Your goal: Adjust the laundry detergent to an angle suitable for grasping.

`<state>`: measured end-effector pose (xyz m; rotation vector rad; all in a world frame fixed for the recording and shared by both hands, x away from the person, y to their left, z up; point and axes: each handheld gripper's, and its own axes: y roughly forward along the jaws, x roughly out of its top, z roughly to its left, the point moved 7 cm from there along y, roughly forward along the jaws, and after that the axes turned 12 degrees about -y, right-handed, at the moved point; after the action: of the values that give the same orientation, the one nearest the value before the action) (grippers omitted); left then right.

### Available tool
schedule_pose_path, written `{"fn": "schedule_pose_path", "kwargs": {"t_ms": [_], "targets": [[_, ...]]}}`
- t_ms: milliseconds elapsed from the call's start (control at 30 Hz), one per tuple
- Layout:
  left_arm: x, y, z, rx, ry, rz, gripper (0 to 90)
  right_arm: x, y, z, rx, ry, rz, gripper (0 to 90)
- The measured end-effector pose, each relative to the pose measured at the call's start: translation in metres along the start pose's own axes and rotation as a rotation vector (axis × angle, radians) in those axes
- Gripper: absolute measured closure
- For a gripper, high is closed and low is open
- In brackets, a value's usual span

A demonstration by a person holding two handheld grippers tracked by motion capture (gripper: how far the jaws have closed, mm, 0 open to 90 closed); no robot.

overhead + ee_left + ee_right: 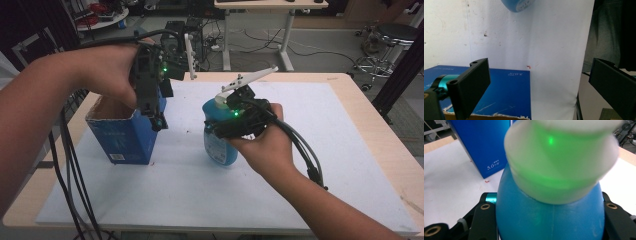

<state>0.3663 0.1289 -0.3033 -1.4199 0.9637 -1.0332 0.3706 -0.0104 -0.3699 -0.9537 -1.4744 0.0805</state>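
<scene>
The table (350, 100) carries a white mat (310, 150), and on the mat's left part stands an open-topped blue box (122, 137), its torn cardboard rim facing up. It looks set there as the receiver: upright, mouth clear, so something can be lowered in from above.

Just right of the box is the blue bottle (219, 145) with a white cap (559, 160). It is near the box but apart from it, with bare mat between them. The right gripper (235, 122) is clamped on its blue body just below the cap, one black jaw pressed to each side in the right gripper view. Gripping high on the shoulder, where the body narrows, likely keeps the bottle hanging straight and leaves its bottom free to go into the box. Whether its base rests on the mat or rides just above it cannot be told.

The left gripper (150, 95) hovers above the box's right wall, jaws spread wide with nothing between them; in its own view the box's blue side (506, 92) lies below and the mat beyond. My guess is that it waits there to steady the box.

The right forearm comes in from the lower right, hand wrapped round the gripper, which points leftward and roughly level at the bottle. The left forearm enters from the left, raised, wrist bent so the gripper points down.
</scene>
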Motion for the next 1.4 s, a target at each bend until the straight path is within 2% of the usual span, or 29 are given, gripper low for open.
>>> {"fn": "schedule_pose_path", "kwargs": {"t_ms": [100,300,333,367,500,700,767,900,1100,1200,1300,1400], "targets": [[0.001,-0.001,0.0,0.0,0.001,0.0,3.7,-0.001,-0.004,-0.005,0.026,-0.026,0.003,44.1],[0.003,-0.001,0.001,0.0,0.007,0.004,3.7,-0.004,-0.006,-0.008,0.133,-0.12,-0.002,44.2],[0.003,-0.001,0.001,0.0,0.007,0.004,3.7,-0.004,-0.006,-0.008,0.133,-0.12,-0.002,44.2],[0.004,0.0,0.001,0.0,0.007,0.004,3.7,-0.006,-0.006,-0.008,0.167,-0.131,0.0,44.2],[0.005,0.0,0.001,-0.001,0.009,0.009,3.7,-0.009,-0.005,-0.008,0.23,-0.174,-0.007,44.3],[0.006,0.002,0.0,-0.001,0.006,0.012,3.7,-0.015,-0.003,-0.016,0.312,-0.172,-0.03,44.3],[0.006,0.002,0.0,-0.002,0.007,0.013,3.8,-0.018,-0.002,-0.018,0.339,-0.199,-0.036,44.3],[0.006,0.003,0.001,-0.003,0.004,0.015,3.7,-0.023,0.001,-0.022,0.36,-0.246,-0.033,44.3],[0.007,0.004,0.002,-0.006,0.003,0.017,3.7,-0.026,0.005,-0.023,0.351,-0.247,-0.024,44.3],[0.007,0.004,0.003,-0.006,0.006,0.016,3.7,-0.024,0.004,-0.023,0.338,-0.217,-0.031,44.4],[0.008,0.005,0.004,-0.006,0.003,0.009,3.7,-0.022,0.002,-0.019,0.346,-0.236,-0.044,44.5],[0.01,0.005,0.003,-0.008,0.007,0.01,3.7,-0.022,0.002,-0.018,0.36,-0.234,-0.041,44.5]]}}
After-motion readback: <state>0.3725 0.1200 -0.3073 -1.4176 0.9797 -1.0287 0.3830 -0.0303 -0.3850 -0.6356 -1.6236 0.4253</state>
